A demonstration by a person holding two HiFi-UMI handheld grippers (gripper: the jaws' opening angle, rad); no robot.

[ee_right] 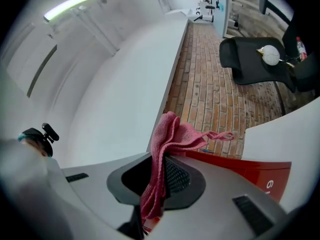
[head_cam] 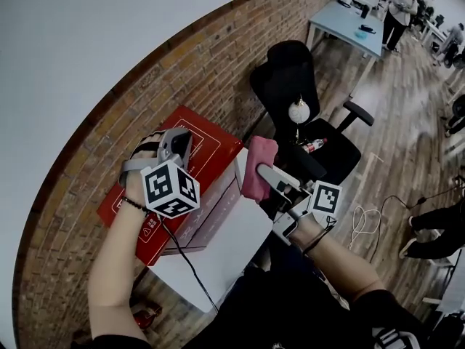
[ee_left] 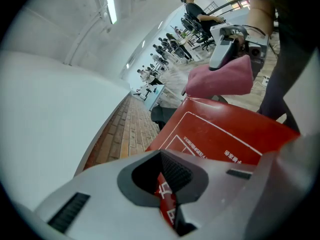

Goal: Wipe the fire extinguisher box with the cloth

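The red fire extinguisher box (head_cam: 211, 147) leans against the brick wall beside a white block (head_cam: 225, 253). My left gripper (head_cam: 178, 142) is at the box's upper edge. In the left gripper view its jaws (ee_left: 167, 194) are shut on a red panel edge of the box (ee_left: 225, 134). My right gripper (head_cam: 265, 173) is shut on a pink cloth (head_cam: 258, 162), held at the box's right corner. In the right gripper view the cloth (ee_right: 172, 136) hangs bunched between the jaws (ee_right: 155, 184), with the box (ee_right: 250, 171) just below. The cloth (ee_left: 222, 79) also shows above the box in the left gripper view.
A black office chair (head_cam: 305, 115) stands close on the right, with a white ball (head_cam: 298, 111) and a bottle (head_cam: 314, 146) on it. The brick wall (head_cam: 145, 107) runs behind the box. White cables (head_cam: 363, 220) lie on the wooden floor. People stand by a blue table (head_cam: 345, 22) far off.
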